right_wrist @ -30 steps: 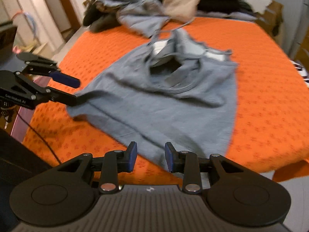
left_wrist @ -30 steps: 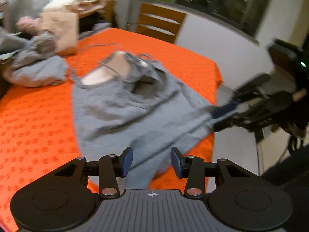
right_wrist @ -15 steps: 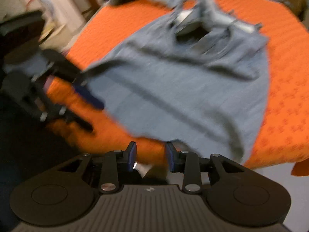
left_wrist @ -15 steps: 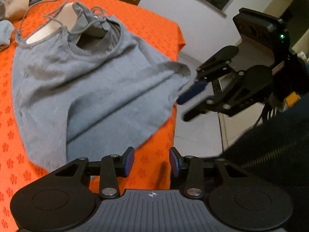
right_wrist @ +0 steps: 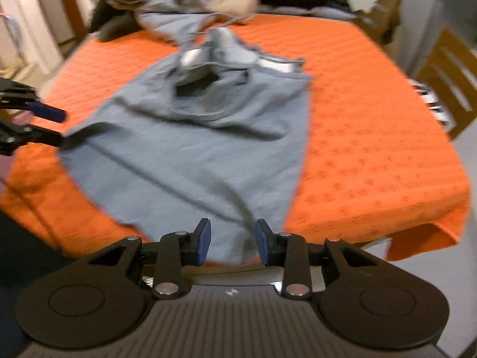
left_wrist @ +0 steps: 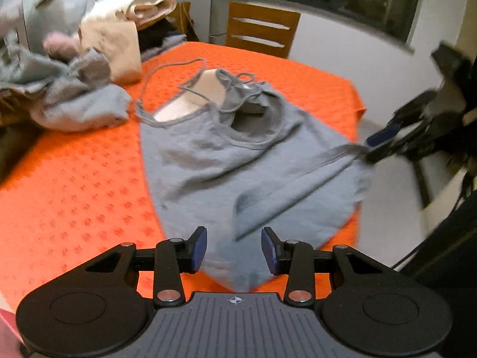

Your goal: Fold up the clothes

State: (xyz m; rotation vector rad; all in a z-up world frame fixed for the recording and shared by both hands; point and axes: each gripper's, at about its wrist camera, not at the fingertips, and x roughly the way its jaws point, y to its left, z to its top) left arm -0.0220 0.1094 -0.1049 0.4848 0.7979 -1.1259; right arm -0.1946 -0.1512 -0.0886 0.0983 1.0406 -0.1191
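Note:
A grey strappy top [left_wrist: 238, 155] lies spread on the orange-covered table [left_wrist: 74, 185], straps at the far end, hem hanging over the near edge. My left gripper [left_wrist: 234, 253] is over the hem's left corner, fingers apart with cloth lying between them. My right gripper [right_wrist: 233, 246] stands the same way over the right corner of the top [right_wrist: 193, 155]. From the left wrist view, the right gripper [left_wrist: 372, 149] has a stretched hem corner reaching its fingertips. From the right wrist view, the left gripper [right_wrist: 59, 128] meets the other corner.
A heap of grey, beige and pink clothes [left_wrist: 74, 89] fills the table's far end, also in the right wrist view as a pile [right_wrist: 179, 3]. A wooden chair [left_wrist: 259, 29] stands beyond the table. Bare orange cloth [right_wrist: 372, 134] lies beside the top.
Both views swung toward the table's near edge half a second ago and have swung back. The top lies much as it did one second ago. The finger gaps are unchanged.

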